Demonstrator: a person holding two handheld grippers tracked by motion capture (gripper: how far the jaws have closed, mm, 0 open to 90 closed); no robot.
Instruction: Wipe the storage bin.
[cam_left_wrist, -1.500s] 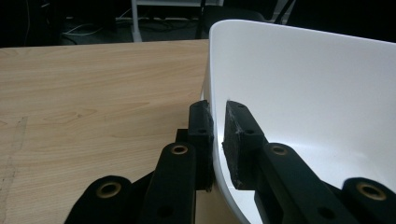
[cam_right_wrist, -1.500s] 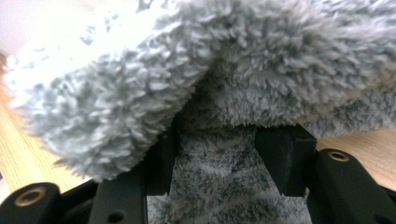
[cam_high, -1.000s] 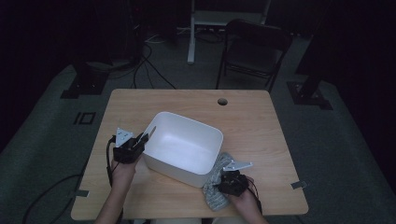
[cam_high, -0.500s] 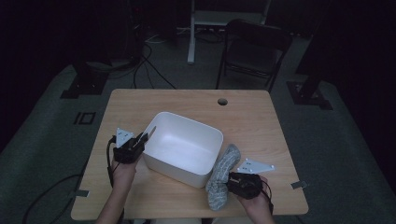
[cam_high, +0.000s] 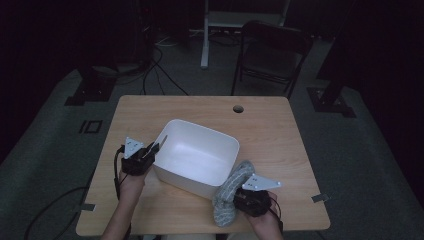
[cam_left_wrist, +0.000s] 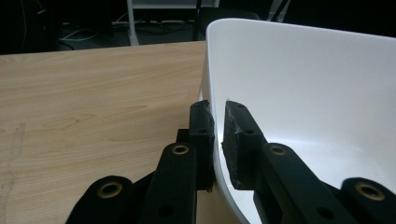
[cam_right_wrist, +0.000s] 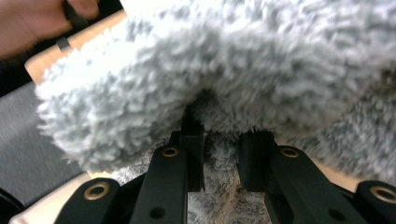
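Observation:
A white plastic bin (cam_high: 200, 155) sits in the middle of the wooden table (cam_high: 280, 135). My left gripper (cam_high: 150, 150) is shut on the bin's left rim (cam_left_wrist: 212, 93), one jaw outside the wall and one inside. A fluffy grey sock (cam_high: 231, 192) lies at the bin's front right corner. My right gripper (cam_high: 239, 197) is shut on the sock (cam_right_wrist: 224, 70), whose pile bulges over the jaws and hides the fingertips.
A round cable hole (cam_high: 238, 108) is in the table's far edge. A dark folding chair (cam_high: 272, 55) and a white frame (cam_high: 210, 30) stand on the floor beyond. Bare wood (cam_left_wrist: 93, 93) lies to the left of the bin.
My right gripper has pulled the sock back toward the table's front right edge, stretching it out beside the bin. The left gripper keeps its hold on the rim.

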